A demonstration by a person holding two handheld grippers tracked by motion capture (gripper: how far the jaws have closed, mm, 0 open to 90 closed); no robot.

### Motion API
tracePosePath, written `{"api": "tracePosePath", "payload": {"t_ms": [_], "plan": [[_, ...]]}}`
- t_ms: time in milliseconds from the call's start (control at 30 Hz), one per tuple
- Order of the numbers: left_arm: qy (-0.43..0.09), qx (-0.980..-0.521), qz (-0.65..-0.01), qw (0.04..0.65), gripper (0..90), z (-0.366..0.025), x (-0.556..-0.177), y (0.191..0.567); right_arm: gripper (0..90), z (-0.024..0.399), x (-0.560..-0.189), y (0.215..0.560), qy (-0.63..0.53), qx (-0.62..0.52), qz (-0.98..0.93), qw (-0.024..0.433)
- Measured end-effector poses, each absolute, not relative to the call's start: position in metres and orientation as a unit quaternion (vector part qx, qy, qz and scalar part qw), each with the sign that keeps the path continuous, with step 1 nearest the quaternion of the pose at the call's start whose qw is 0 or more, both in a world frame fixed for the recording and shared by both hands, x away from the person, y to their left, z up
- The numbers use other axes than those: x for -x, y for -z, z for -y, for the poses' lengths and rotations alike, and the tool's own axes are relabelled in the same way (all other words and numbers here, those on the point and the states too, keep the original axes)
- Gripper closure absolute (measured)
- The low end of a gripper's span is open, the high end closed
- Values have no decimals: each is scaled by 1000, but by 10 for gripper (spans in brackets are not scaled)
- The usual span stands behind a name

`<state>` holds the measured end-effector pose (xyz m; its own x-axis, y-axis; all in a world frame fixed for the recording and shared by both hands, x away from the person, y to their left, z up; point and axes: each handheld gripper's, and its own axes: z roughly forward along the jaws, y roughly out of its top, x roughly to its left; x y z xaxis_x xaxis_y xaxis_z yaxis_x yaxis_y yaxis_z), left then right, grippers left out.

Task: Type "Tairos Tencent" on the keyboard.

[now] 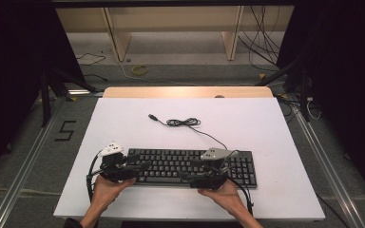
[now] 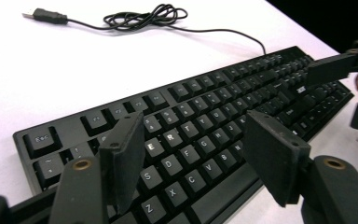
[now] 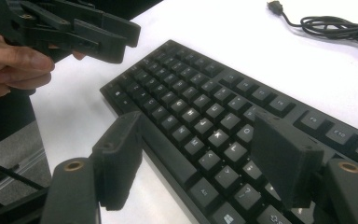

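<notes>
Black plastic keyboard point(image 1: 192, 166) looks stiff and light; I'd grab its ends, left gripper point(image 2: 193, 163) and right gripper point(image 3: 205, 161) both wide and empty.

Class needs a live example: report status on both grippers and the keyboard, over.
Left gripper open above letter keys. Right gripper open over keyboard near edge, nothing held. Keyboard flat on white table; its cable coiled behind, unplugged. Nothing in the way.

Flat black plastic keyboard point(image 2: 186, 126): white key legends, left gripper view reads Esc, E, R, S, D, C, V, X, Z; others too blurred. Dark grey floor point(image 1: 38, 156): black "5" mark point(image 1: 65, 130).
</notes>
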<state>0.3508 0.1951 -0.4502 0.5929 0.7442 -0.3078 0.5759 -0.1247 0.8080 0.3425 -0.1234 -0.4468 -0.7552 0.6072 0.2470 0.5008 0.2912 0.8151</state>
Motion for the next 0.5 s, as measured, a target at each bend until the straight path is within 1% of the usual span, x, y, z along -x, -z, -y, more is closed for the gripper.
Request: {"api": "tracePosePath", "payload": {"t_ms": [500], "plan": [[-88,-732,-436,516,324,-199,-340,449,356,103,-347,449,-484,-332,-808,43]]}}
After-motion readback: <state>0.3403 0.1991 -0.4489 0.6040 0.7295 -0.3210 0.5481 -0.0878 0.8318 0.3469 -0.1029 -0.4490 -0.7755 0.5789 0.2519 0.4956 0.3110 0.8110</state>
